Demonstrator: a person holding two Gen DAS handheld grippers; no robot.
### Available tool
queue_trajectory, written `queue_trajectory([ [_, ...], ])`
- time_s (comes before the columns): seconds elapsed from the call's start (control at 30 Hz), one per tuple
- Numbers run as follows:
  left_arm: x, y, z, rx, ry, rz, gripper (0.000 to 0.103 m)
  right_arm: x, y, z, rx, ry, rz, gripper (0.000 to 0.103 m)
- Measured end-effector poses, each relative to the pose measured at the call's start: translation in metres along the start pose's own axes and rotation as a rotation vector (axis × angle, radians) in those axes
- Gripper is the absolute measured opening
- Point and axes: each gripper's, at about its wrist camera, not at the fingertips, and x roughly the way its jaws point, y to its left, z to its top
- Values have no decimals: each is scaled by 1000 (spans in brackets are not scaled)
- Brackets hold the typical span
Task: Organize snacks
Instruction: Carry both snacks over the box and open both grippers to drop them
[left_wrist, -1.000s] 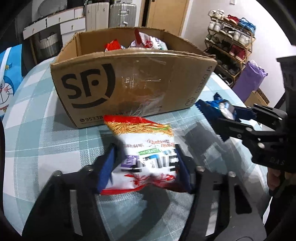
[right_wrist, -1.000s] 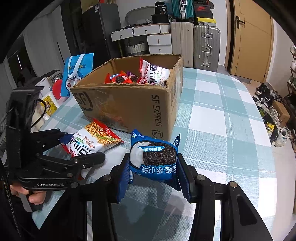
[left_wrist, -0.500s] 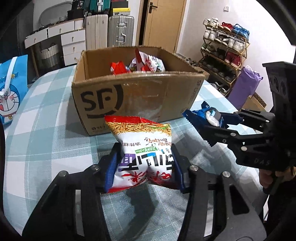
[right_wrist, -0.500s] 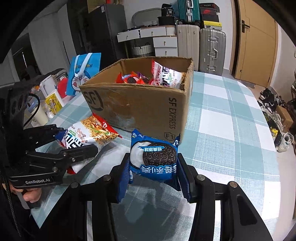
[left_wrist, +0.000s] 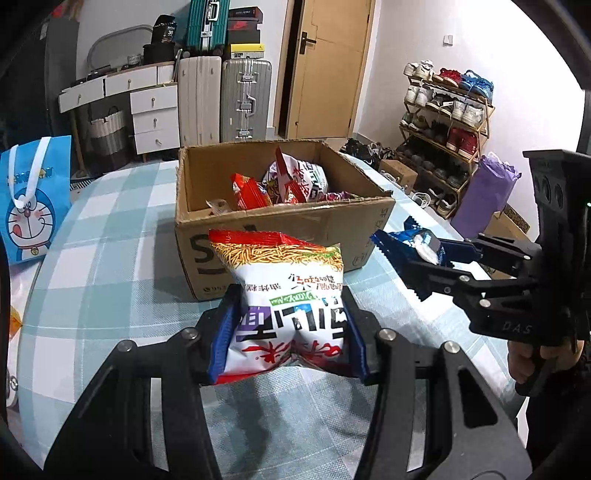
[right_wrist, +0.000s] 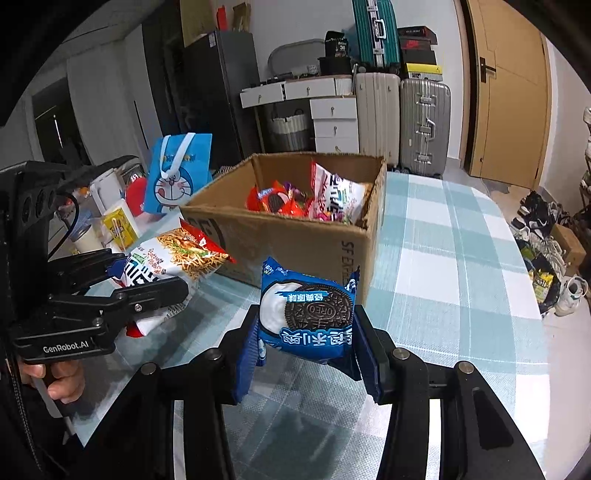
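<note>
Left gripper (left_wrist: 286, 332) held level above table (left_wrist: 110, 240), clamped on puffy noodle bag (left_wrist: 284, 291). Right gripper (right_wrist: 304, 339) alongside, pinching glossy Oreo pack (right_wrist: 306, 314). Corrugated box (left_wrist: 280, 229) ahead.

Past my table I see a blue Doraemon bag (left_wrist: 31, 199), two suitcases (left_wrist: 225, 98), a shoe rack (left_wrist: 445, 122).

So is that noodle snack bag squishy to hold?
Probably: the noodle snack bag looks puffy and dents where the left gripper pinches it. It seems light, since that pinch holds it clear of the table. Contents likely crush easily.
</note>
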Motion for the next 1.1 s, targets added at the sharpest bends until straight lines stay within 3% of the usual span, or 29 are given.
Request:
queue_trajectory([
  [1.1,-68,8,13,-26,-130,48,48,-36,5,13,17,-130,9,48],
])
